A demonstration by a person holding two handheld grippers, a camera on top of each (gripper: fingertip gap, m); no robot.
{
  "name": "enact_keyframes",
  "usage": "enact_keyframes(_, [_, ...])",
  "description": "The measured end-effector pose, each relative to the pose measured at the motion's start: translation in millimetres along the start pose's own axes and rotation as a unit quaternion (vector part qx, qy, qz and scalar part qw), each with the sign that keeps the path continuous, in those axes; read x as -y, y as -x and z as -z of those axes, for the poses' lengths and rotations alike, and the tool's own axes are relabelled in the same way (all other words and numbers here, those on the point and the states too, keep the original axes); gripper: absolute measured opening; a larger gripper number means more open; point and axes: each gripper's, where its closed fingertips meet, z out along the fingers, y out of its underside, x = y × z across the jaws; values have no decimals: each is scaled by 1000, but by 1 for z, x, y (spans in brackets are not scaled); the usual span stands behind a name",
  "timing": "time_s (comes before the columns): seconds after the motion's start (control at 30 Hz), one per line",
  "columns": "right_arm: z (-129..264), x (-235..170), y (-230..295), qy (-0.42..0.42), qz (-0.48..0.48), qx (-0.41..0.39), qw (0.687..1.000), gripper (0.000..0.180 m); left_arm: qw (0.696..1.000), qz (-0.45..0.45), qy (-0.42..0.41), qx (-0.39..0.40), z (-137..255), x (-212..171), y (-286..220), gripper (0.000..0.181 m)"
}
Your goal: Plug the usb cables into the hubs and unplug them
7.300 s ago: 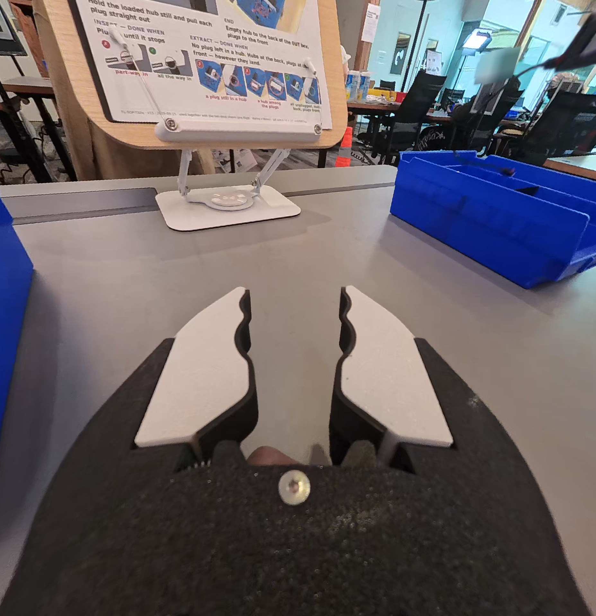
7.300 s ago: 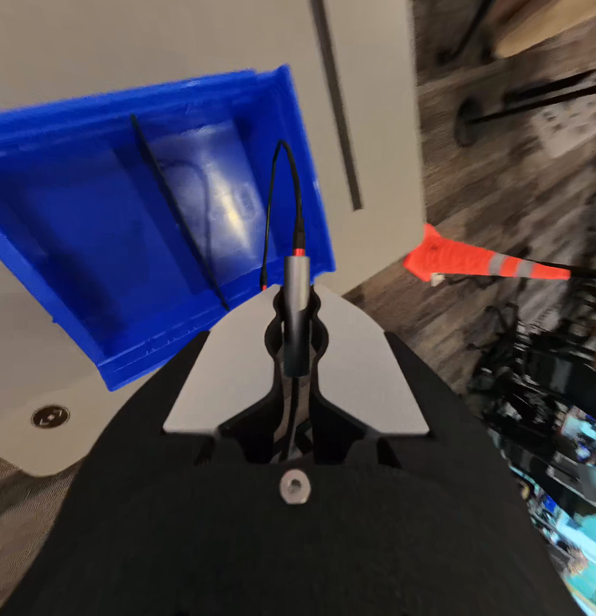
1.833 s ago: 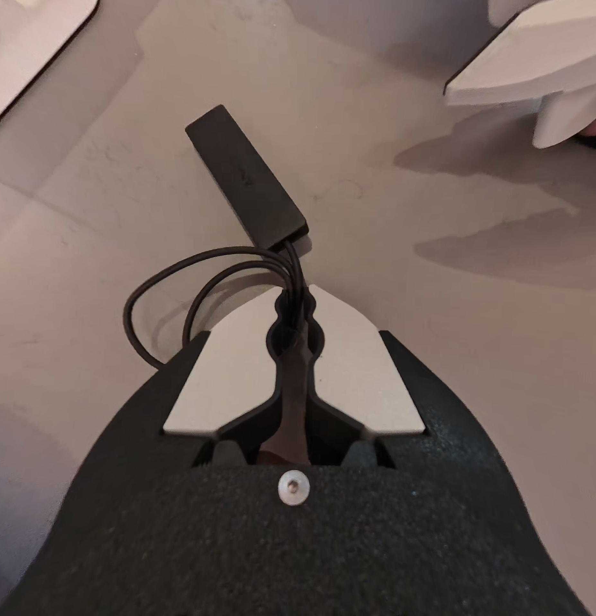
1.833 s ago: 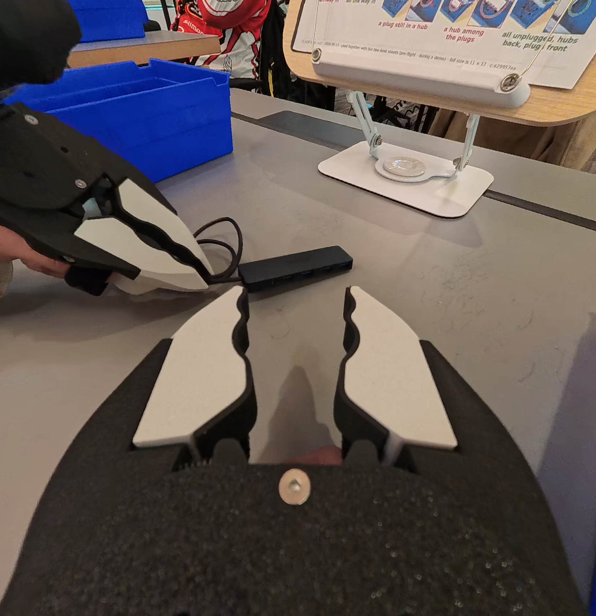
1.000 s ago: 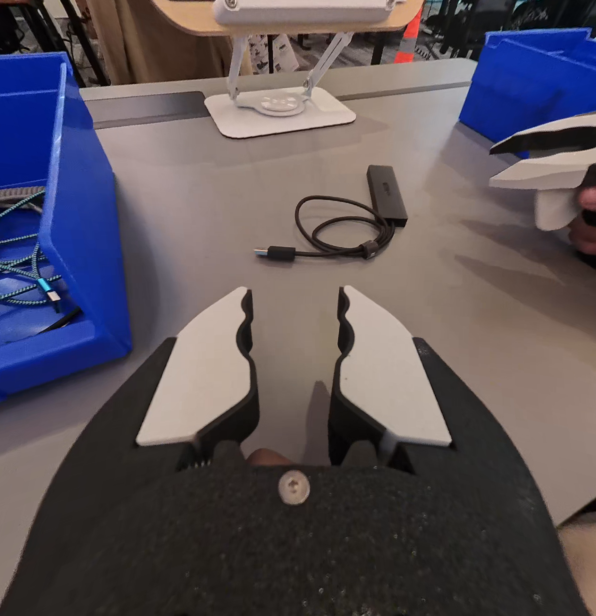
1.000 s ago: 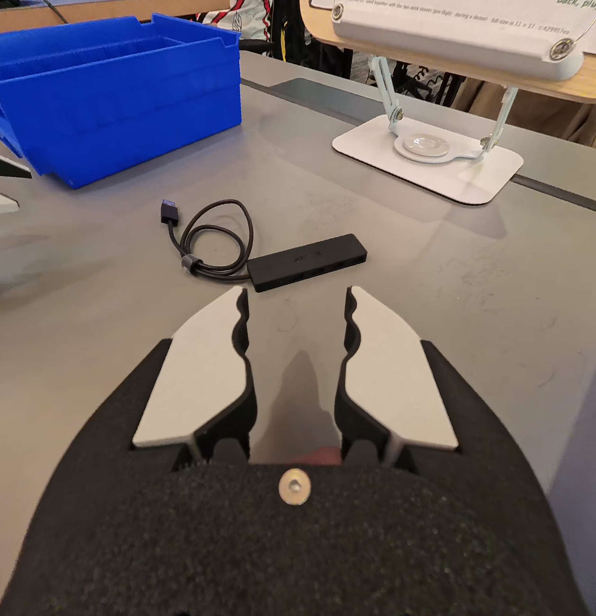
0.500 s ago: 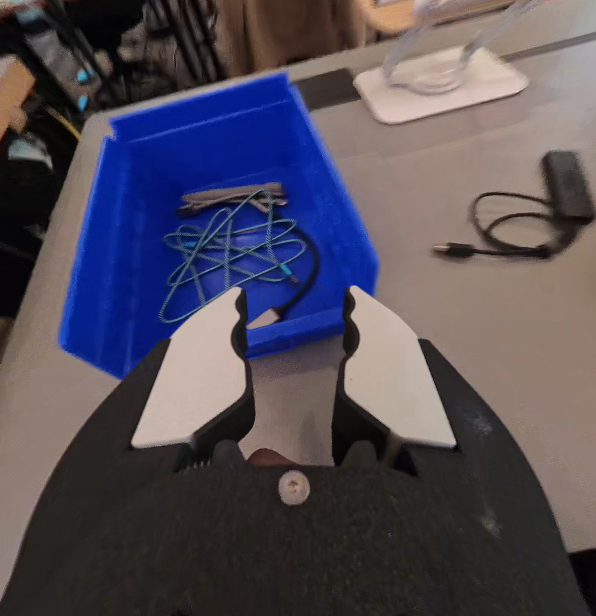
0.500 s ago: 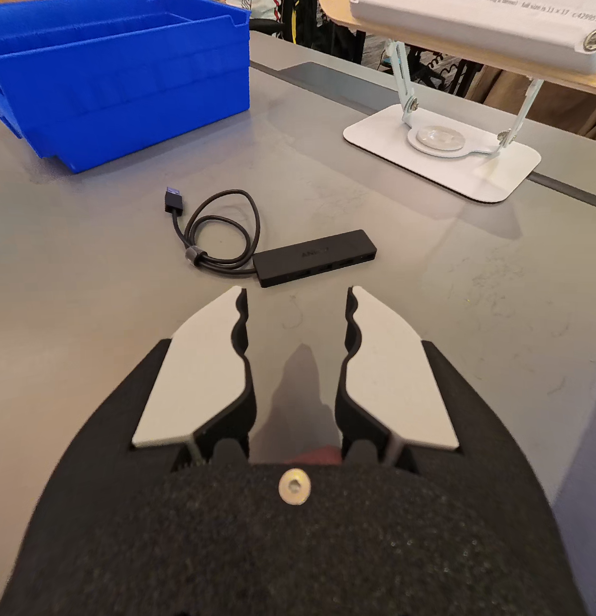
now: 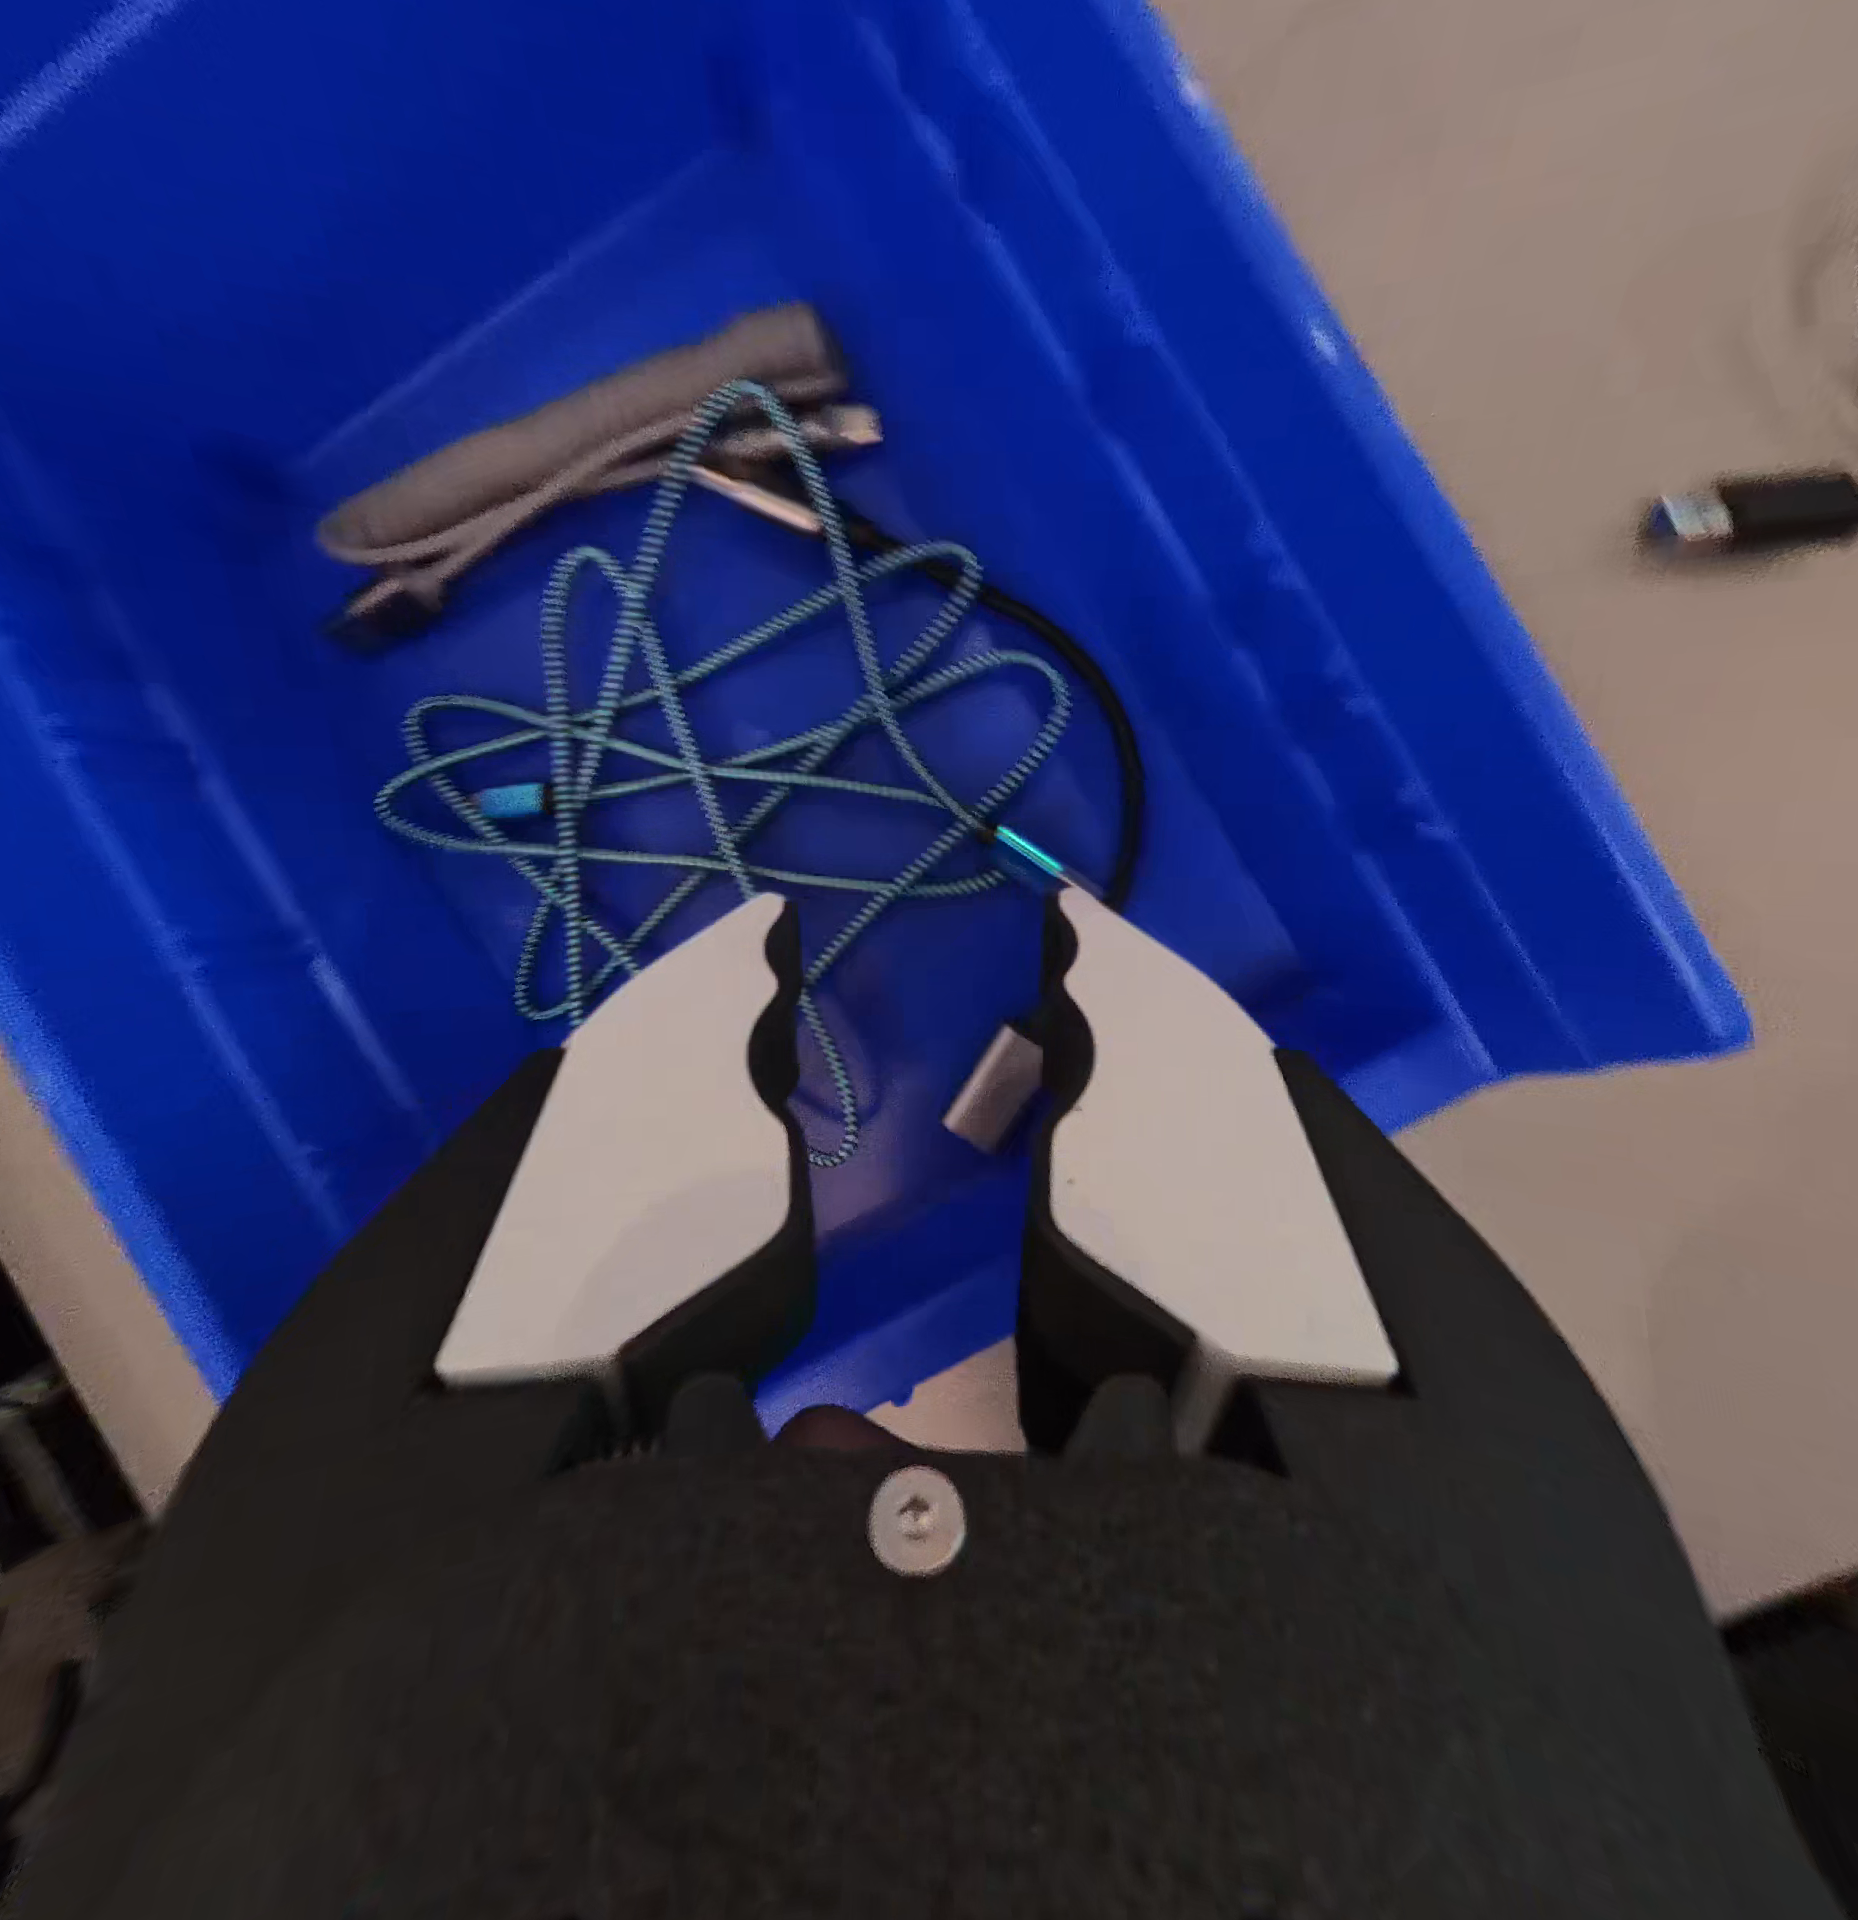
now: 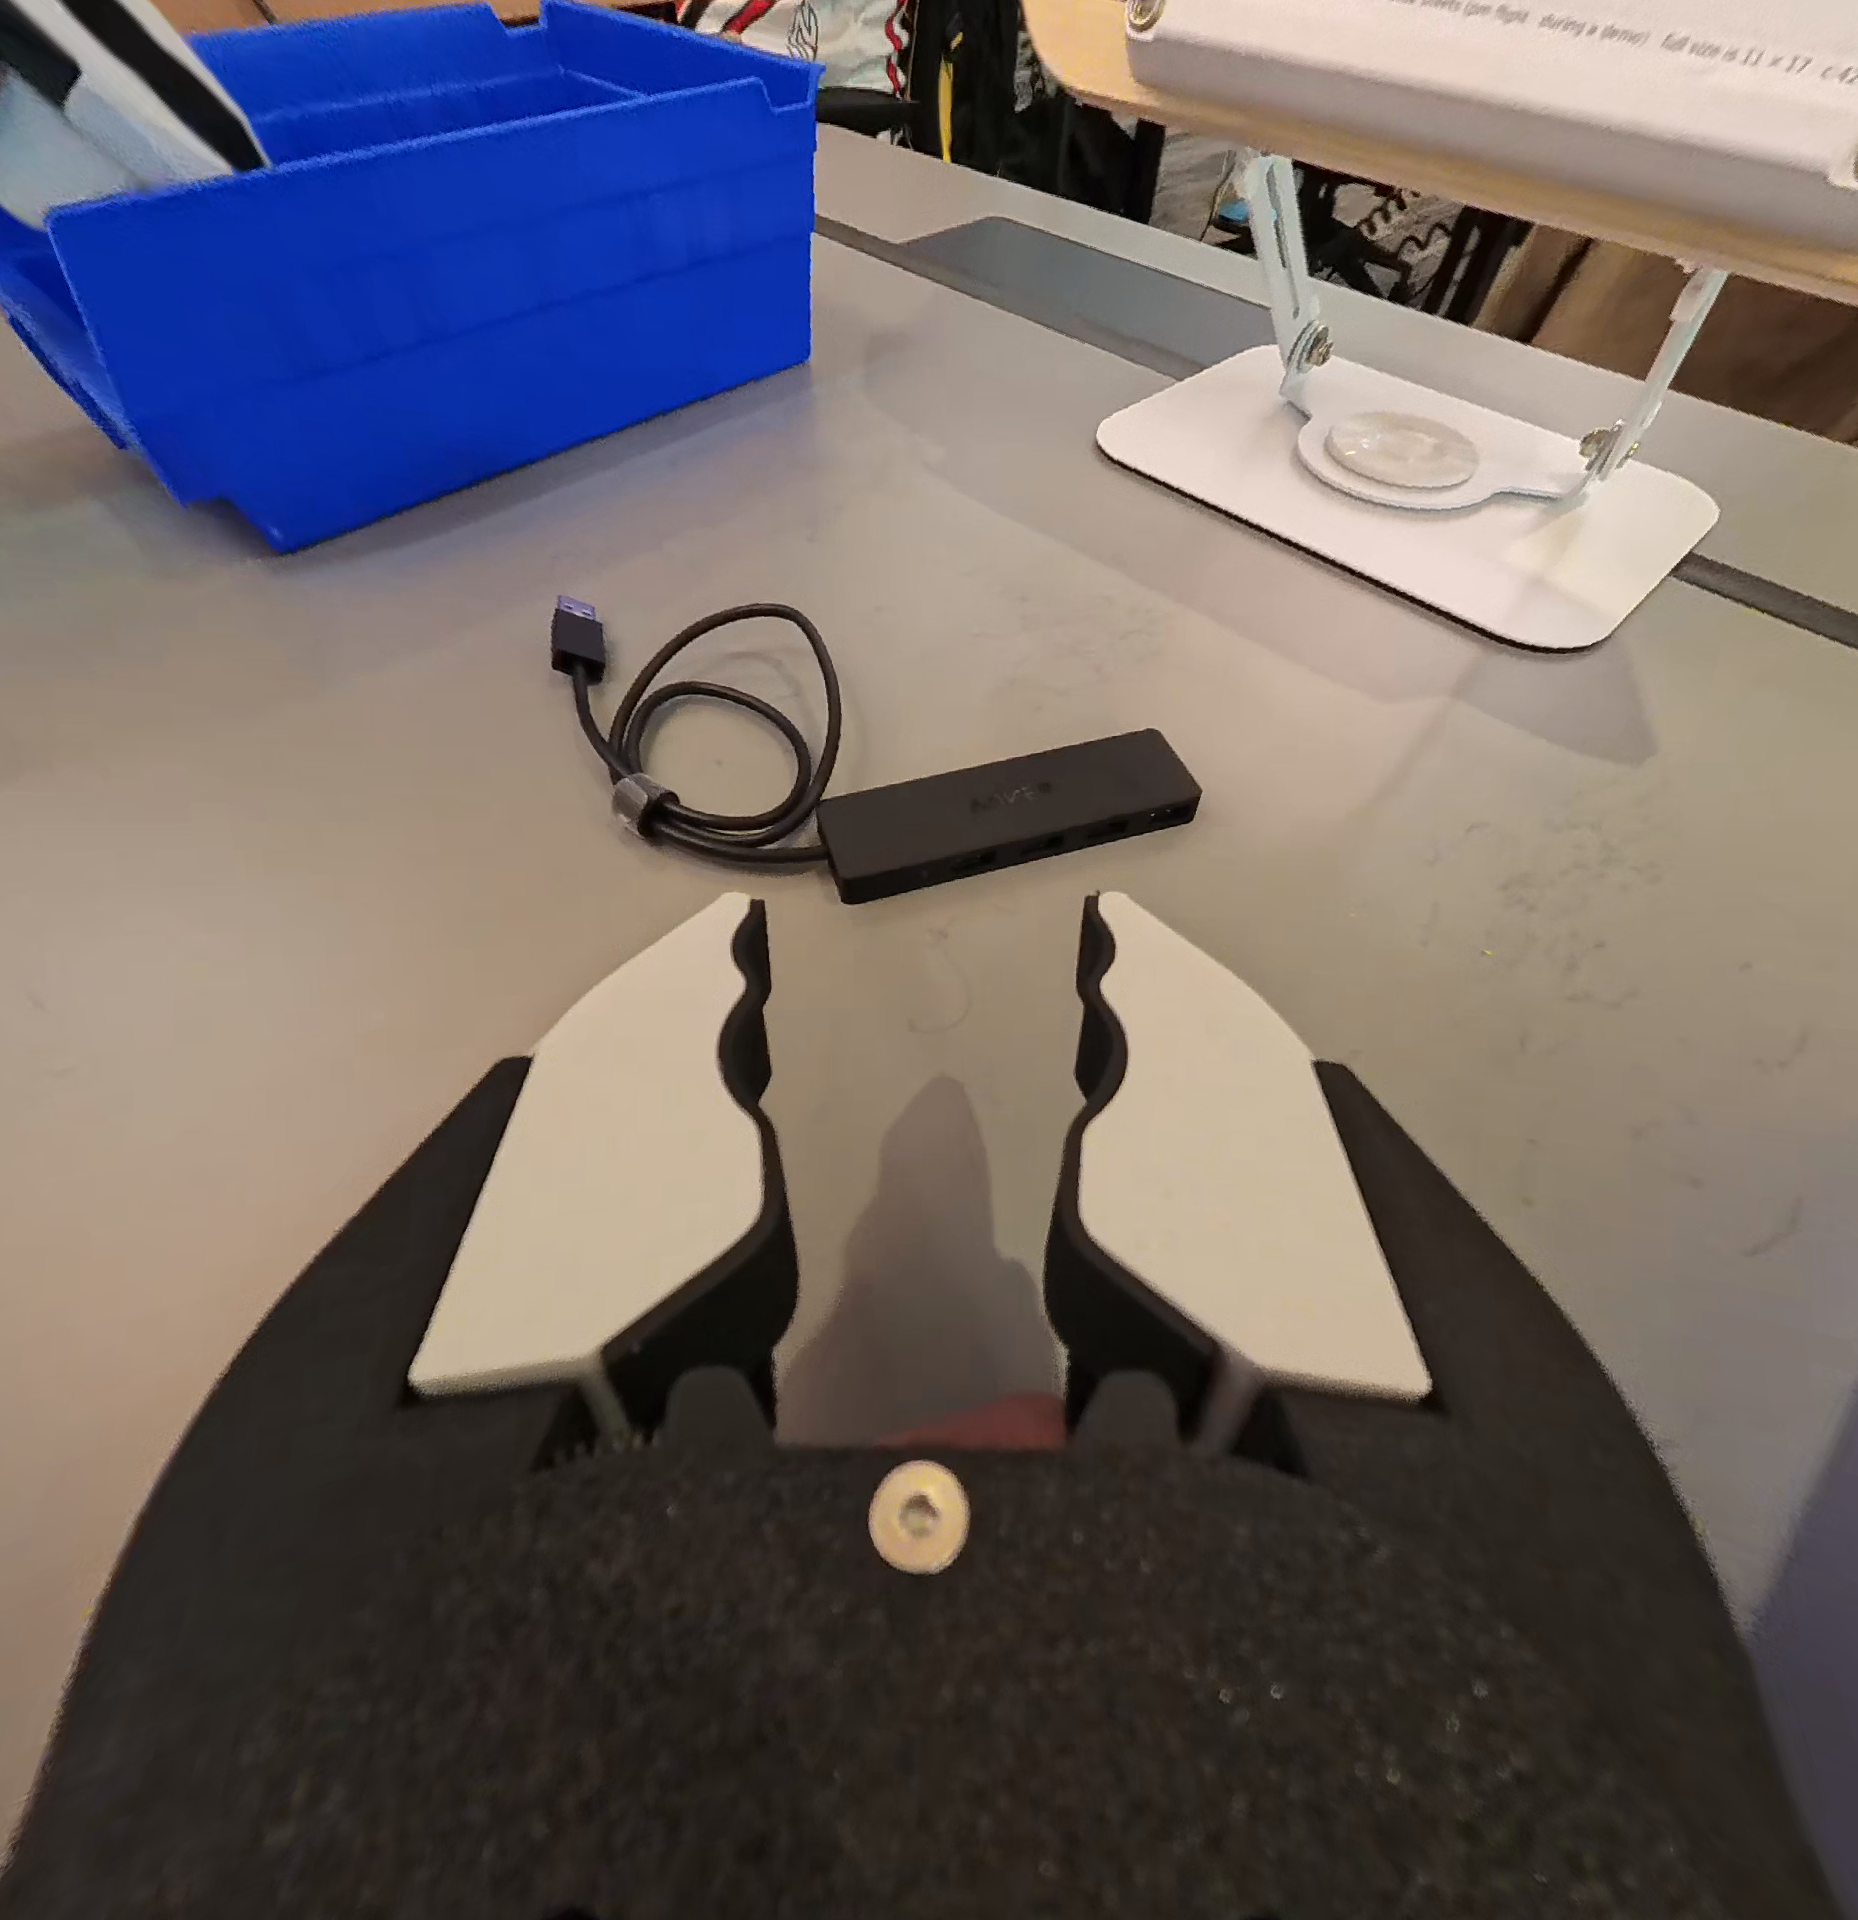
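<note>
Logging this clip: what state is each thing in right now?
Left tool: open, empty, over the bin.
Right tool: open, empty, above the table.
Hub: flat on the table, visible ports empty.
Hub's cable: coiled, unplugged.
Teal cable: tangled in bin.

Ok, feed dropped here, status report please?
Left gripper open over blue bin of cables. Right gripper open, empty. Hub on table, ports empty. Nothing blocking.

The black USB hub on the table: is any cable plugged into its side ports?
No, the black USB hub lies on the grey table with its side ports empty; only its own coiled cable is attached.
</note>
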Motion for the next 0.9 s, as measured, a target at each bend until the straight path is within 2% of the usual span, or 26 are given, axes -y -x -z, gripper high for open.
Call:
enact_keyframes(0.17, [-1,-1,0,7,-2,4,1000,56,981,-158,110,-19,-10,-19,-17,46])
enact_keyframes(0.43, [-3,-3,2,15,-1,8,1000,57,942,-212,231,-119,-33,-42,-36,39])
enact_keyframes(0.57, [-3,-3,2,14,1,9,1000,56,943,-205,241,-106,-43,-45,-29,28])
enact_keyframes(0.7, [-3,-3,3,12,4,9,1000,56,949,-199,216,-112,-46,-45,-29,21])
enact_keyframes(0.77, [-3,-3,3,15,5,9,1000,56,950,-208,203,-114,-46,-46,-31,5])
enact_keyframes(0.9, [-4,-3,3,16,5,10,1000,56,953,-212,183,-112,-45,-46,-31,5])
